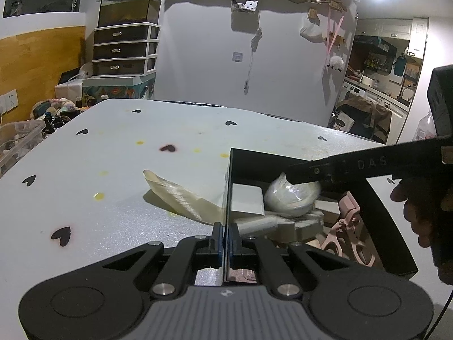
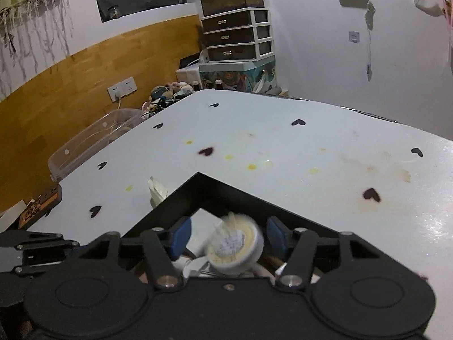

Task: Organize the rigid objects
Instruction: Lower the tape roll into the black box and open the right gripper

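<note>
Jaws of the left gripper [image 1: 225, 240] are pressed together on the thin near wall of a black box [image 1: 376, 198], holding it by its rim. The box stands on the white table [image 1: 113, 192] near its front edge, with its far corner pointing out over the open surface.

Inside the box, the left wrist view shows a pink pair of scissors [image 1: 351, 238], a white block [image 1: 249, 201] and other pale items packed close; little free floor remains there. The right wrist view hides most of these behind its own body.

The right gripper [image 2: 226, 235] hangs over the box with its blue pads [image 2: 181, 235] spread apart. A round white container [image 2: 235, 248] with a yellowish top sits blurred between them, and neither pad presses on it. In the left view the same container [image 1: 291, 198] lies just under the right gripper's dark finger, and a hand [image 1: 424, 215] holding that tool shows at the right edge.

Just outside the box's left wall lies a cream, translucent curved piece [image 1: 181, 198], touching or nearly touching the wall. Beyond it the table is wide and bare but for printed hearts and yellow stains. A clear plastic bin [image 2: 93, 144] stands off the table's left edge, and a drawer unit [image 2: 237, 36] stands against the far wall.
</note>
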`<act>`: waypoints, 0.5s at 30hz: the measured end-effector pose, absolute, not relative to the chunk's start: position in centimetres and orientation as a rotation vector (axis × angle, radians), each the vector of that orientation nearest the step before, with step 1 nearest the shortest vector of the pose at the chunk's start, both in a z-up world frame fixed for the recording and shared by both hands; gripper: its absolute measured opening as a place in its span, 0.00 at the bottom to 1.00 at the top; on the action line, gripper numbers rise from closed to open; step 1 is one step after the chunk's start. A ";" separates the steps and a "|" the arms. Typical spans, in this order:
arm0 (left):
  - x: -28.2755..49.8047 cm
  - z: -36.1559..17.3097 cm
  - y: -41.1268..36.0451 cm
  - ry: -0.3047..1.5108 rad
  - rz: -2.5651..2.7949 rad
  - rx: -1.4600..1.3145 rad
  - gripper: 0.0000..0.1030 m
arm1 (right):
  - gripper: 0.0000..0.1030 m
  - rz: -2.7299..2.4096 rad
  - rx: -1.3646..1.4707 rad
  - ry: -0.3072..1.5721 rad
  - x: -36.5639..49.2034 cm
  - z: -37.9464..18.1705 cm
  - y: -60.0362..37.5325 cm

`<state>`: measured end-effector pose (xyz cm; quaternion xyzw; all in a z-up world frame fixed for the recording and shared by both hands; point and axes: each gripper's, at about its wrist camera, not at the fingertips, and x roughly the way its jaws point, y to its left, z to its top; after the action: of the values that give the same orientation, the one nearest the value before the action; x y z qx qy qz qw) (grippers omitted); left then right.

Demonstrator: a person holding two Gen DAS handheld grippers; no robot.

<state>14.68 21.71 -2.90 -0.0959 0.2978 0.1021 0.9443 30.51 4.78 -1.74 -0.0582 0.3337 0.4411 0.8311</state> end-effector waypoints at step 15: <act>14.8 -3.0 21.9 0.606 0.208 -0.201 0.04 | 0.95 0.923 -0.196 0.732 27.2 -1.2 2.9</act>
<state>14.75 21.86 -2.98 -0.0985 0.2972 0.1023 0.9442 27.17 2.90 -1.17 -0.0924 0.3447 0.4347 0.8269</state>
